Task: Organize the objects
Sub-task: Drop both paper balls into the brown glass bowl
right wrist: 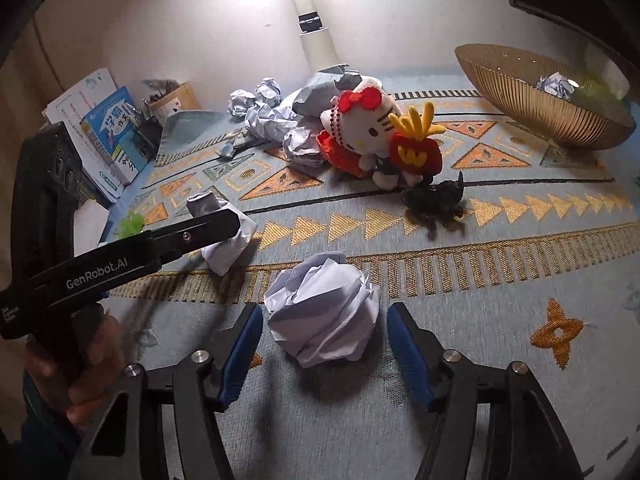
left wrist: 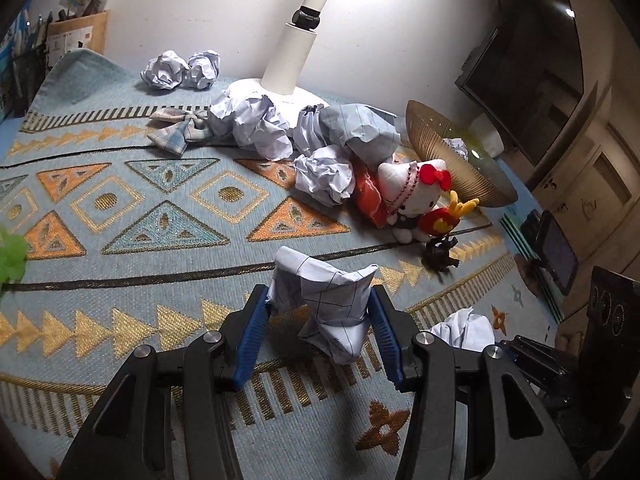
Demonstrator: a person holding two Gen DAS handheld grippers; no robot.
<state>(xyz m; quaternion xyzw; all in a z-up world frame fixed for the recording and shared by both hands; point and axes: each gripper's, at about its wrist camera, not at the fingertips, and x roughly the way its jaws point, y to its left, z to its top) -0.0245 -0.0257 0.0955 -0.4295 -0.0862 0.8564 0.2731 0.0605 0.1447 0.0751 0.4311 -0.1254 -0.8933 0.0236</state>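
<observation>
Left gripper (left wrist: pixel 320 312) is clamping a crumpled sheet of lined paper (left wrist: pixel 328 304); both blue pads (left wrist: pixel 250 340) are pressing its sides, jaws roughly a third open, paper lifted slightly off the rug (left wrist: pixel 120 280). The right wrist view is showing the same paper (right wrist: pixel 224 240) at 10 o'clock, pinched at the tip of the left tool, with a hand (right wrist: pixel 76 364) gripping its handle at 8 o'clock.

Right gripper (right wrist: pixel 324 340) is straddling a white paper ball (right wrist: pixel 324 316) sitting on the rug. Jaws are standing partly open, with clear gaps between each pad and the ball, so nothing is being held.

Container: a gold ribbed bowl (right wrist: pixel 532 108) is sitting at 2 o'clock in the right view, well apart from both grippers. One crumpled paper wad (right wrist: pixel 554 82) is lying inside it, plus something greenish I can't identify. In the left view the bowl (left wrist: pixel 452 160) is at 2 o'clock, tilted by the lens.

A cardboard box (right wrist: pixel 176 100) at 10 o'clock is holding pens; books (right wrist: pixel 108 128) are standing beside it.

Loose items: a paper pile (left wrist: pixel 280 128) around the lamp base (left wrist: pixel 296 40) at 12 o'clock, a plush cat (right wrist: pixel 372 128) with a fries toy (right wrist: pixel 416 144) leaning against the pile, and a dark beetle figure (right wrist: pixel 436 200) just in front of it.
</observation>
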